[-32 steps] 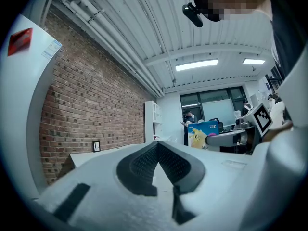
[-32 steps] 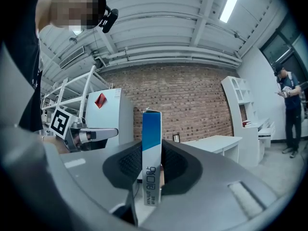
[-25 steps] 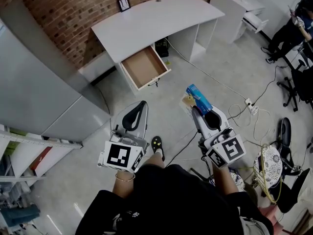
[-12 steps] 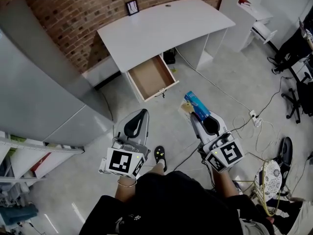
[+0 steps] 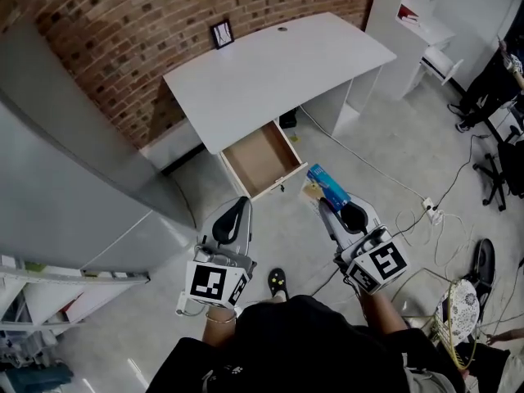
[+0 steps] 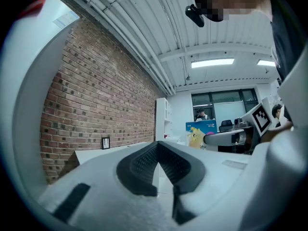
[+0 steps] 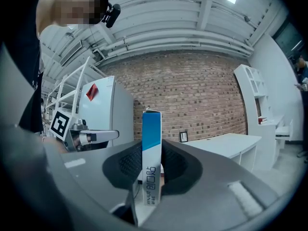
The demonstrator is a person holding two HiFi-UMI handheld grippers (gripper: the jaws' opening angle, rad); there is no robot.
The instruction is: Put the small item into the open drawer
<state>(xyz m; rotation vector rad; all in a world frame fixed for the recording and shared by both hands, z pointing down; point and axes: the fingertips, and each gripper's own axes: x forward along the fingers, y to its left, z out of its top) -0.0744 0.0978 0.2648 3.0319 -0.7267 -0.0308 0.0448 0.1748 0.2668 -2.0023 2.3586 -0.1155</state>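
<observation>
Blue box (image 7: 150, 150) clamped in my right gripper (image 5: 325, 202); left gripper (image 6: 157, 148) closed, empty. Drawer (image 5: 260, 160) has come closer, nearly in reach for the drop

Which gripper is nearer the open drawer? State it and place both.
Left. The left gripper sits just before the drawer's front left corner; the right gripper, clamping the blue box, stands off its right corner, farther back.

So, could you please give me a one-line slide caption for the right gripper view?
Right tool grips a blue-and-white box, with the brick wall and white desk ahead.
</observation>
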